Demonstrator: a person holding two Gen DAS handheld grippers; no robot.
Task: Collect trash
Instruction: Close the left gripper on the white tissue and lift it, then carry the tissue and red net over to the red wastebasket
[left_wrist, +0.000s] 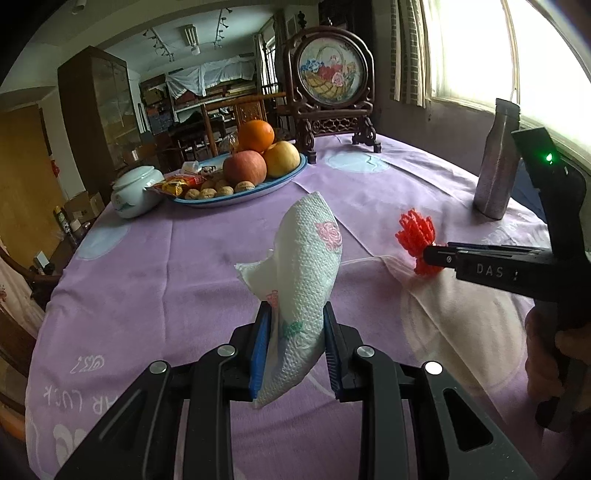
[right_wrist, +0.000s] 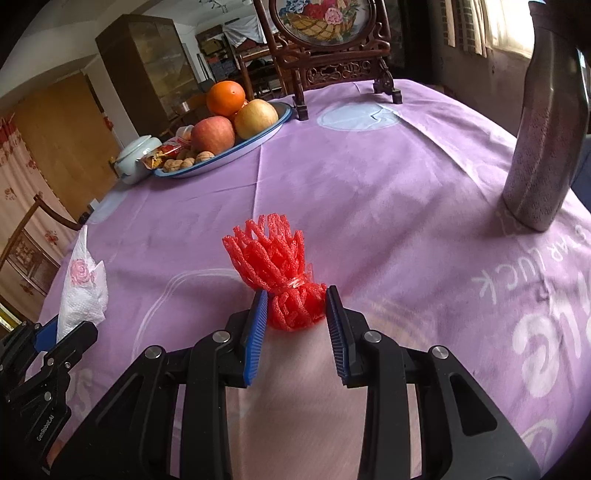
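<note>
A crumpled white paper towel with pink rose prints stands up between the blue pads of my left gripper, which is shut on its lower part and holds it above the purple tablecloth. In the right wrist view, my right gripper is shut on the tied end of a red foam fruit net. At that view's left edge are the towel and the left gripper. From the left wrist camera, the right gripper and the net are at the right, with a hand on the handle.
A blue-rimmed tray with an orange, apples, walnuts and snack packets sits at the back left beside a white lidded jar. A metal bottle stands at the right. A carved wooden screen stands at the far edge.
</note>
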